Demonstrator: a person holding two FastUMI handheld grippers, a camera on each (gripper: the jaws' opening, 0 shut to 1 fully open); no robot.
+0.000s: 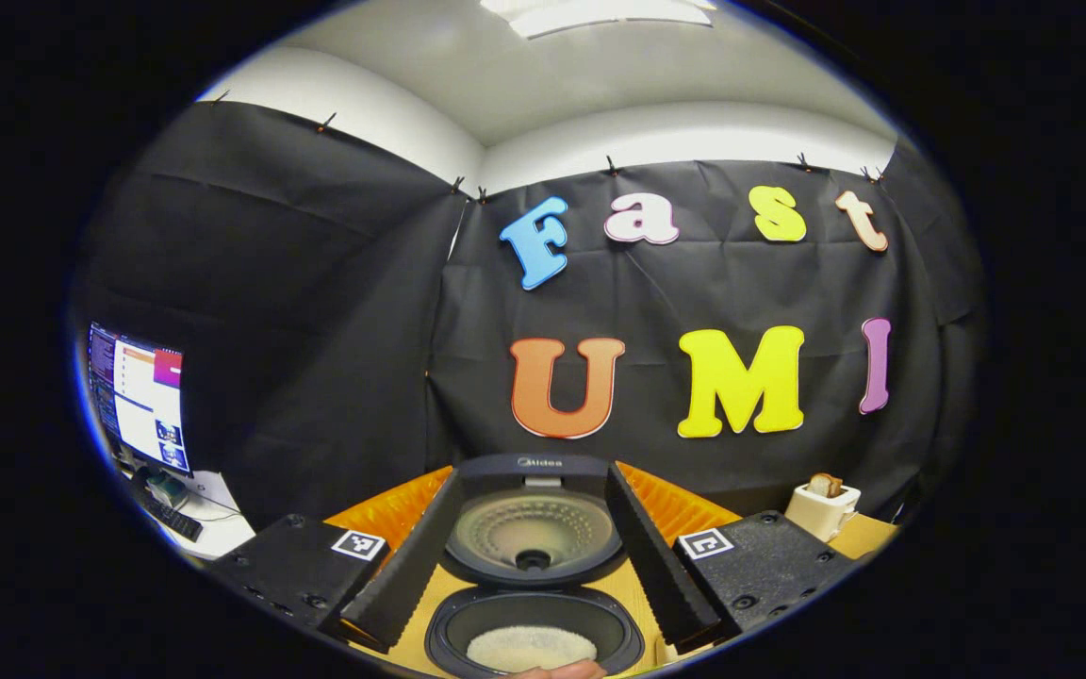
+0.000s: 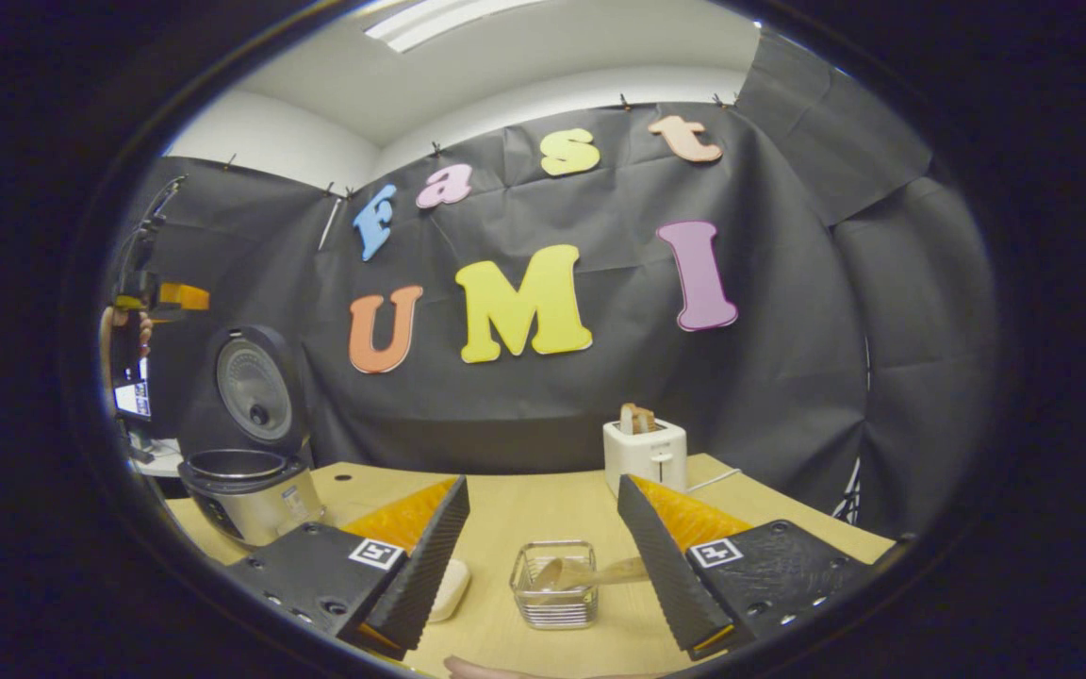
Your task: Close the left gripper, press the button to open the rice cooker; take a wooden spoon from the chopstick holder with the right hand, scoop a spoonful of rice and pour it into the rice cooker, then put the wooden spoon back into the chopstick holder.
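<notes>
The rice cooker (image 2: 246,453) stood near the left edge of the bench (image 2: 543,514), toward the back. Its lid (image 1: 534,533) was up, so the button step looked done. White rice (image 1: 531,647) lay inside its pot, seen from above in the left gripper view. The left gripper (image 1: 532,566) was held over the open pot with its fingers wide apart and nothing between them.

The step in hand was judged to be the one with the wooden spoon (image 2: 590,571). The spoon lay across a small clear holder (image 2: 554,585) near the front edge of the bench, and its handle pointed toward the right finger. The right gripper (image 2: 543,566) was held just in front of the holder, with its fingers wide apart and nothing gripped. Whether the handle touched a finger could not be told.

To do this step well, the gripper should be moved slowly so the handle sat between both fingers. The fingers should be closed on the handle, not on the holder's rim. The spoon should be lifted straight up, so the holder was not tipped.

A toaster (image 2: 644,453) with bread stood near the back edge, well apart from the holder. A pale small thing (image 2: 451,587) lay beside the left finger; what it was could not be told.
</notes>
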